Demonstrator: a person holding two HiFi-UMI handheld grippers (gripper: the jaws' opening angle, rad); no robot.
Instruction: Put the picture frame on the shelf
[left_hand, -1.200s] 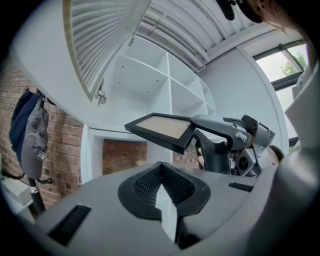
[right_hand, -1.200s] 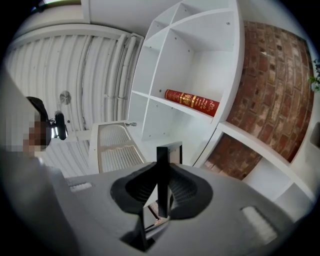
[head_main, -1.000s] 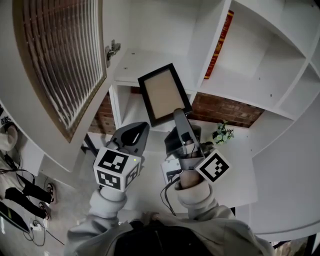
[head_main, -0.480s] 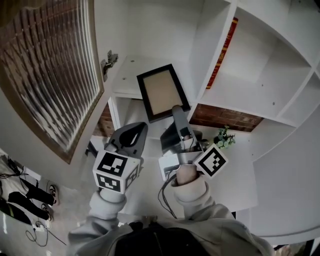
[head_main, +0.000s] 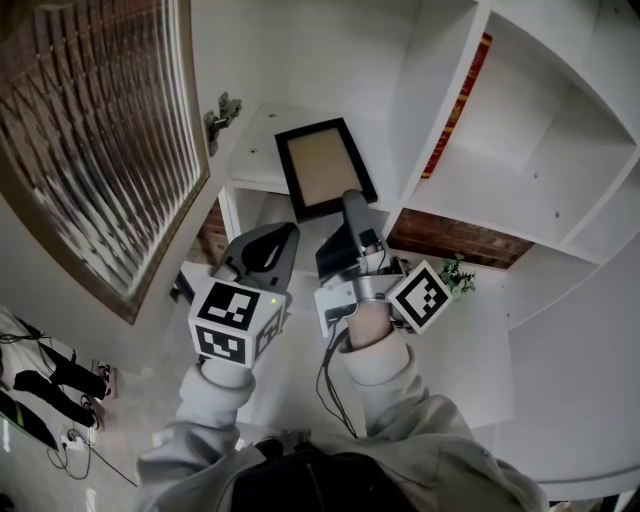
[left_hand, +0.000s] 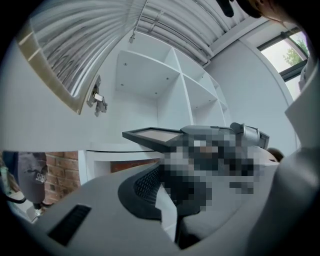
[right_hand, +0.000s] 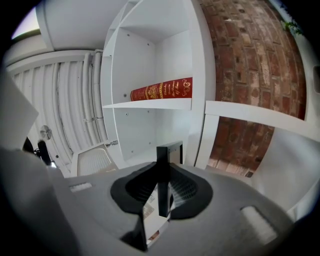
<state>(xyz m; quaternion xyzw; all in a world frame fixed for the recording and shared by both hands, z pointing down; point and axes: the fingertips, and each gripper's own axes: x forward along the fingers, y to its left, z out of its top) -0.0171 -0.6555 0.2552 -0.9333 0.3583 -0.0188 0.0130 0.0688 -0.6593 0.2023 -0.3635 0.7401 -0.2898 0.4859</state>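
Slats first: a louvred door (head_main: 100, 130) of brown wooden strips in a white surround fills the left of the head view, with a metal hinge (head_main: 222, 108) at its far right corner.

- Left gripper (head_main: 287, 233): grey, matte, marker cube on the near end. Its own view shows ribbed dark pads drawn together to a thin slit, with nothing between them.
- Picture frame (head_main: 322, 168): rectangular, thin black border around a plain tan panel.
  - In the head view it is over the white shelf board (head_main: 262, 140), left of the upright divider (head_main: 420, 90).
  - Its long axis runs near to far, with the far end leaning slightly left and the panel side facing the head camera.
  - The left gripper view alone shows it nearly edge-on, a flat dark slab (left_hand: 150, 134) level above the board. I cannot tell whether it touches the board.
- Right gripper (head_main: 352, 203): clamped on the middle of the frame's near short edge. Only its own view shows the bite, with the frame's black edge (right_hand: 163, 175) standing upright between the ribbed pads.
- Red book (head_main: 458, 100) with gold lettering: in the next compartment to the right, flat against the divider. The lettering shows only in the right gripper view (right_hand: 162, 90).
- Brick wall (head_main: 455, 240): rough and red-brown, behind the lower openings.
- Plant (head_main: 458, 275): small and green, just right of the right gripper's cube.
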